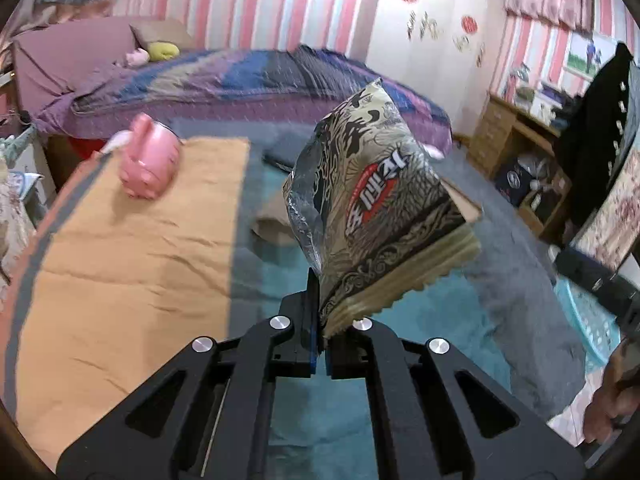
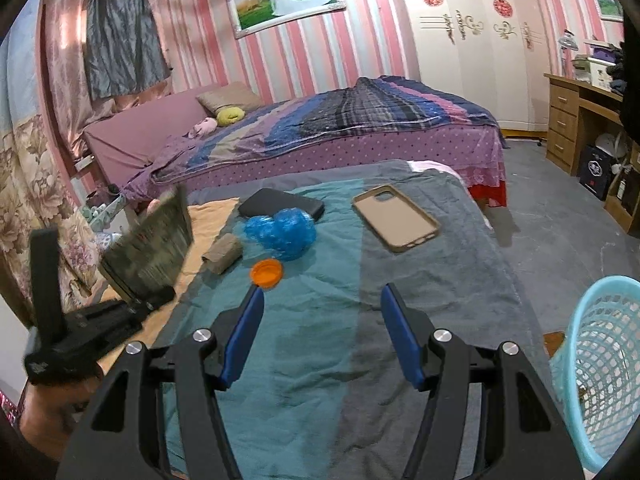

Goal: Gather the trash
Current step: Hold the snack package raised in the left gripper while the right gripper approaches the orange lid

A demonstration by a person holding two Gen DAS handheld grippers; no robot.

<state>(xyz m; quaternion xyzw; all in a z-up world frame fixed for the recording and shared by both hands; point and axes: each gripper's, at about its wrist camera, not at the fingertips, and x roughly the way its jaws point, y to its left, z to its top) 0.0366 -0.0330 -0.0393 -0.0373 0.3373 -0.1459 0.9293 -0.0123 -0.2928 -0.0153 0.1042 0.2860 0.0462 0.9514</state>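
Right now the left gripper is squeezed shut on the bottom edge of an empty snack bag. The bag stands up from the claw and leans toward the upper right of the left wrist view, held up in the air above the bed cover. Its long side runs up and away from the fingers.

The bag needs to go in the blue basket. In the right wrist view the basket sits at the lower right edge, off the side of the bed. The left gripper with the bag is far over at the left side of that view. So the basket is well apart from the bag, across the whole bed, and the bag has to travel to the right.

The right gripper has its blue fingers wide apart and holds nothing. It is much nearer the basket.

More trash lies on the cover in the middle of the right wrist view: an orange bottle cap, a crumpled blue plastic bag and a brown paper roll. The cap is just past the right claw's fingers. A phone case and a black phone lie near them, and those are probably not trash. A pink piggy bank sits at the upper left of the left wrist view. The open right claw itself is what I think stands in the bag's way.
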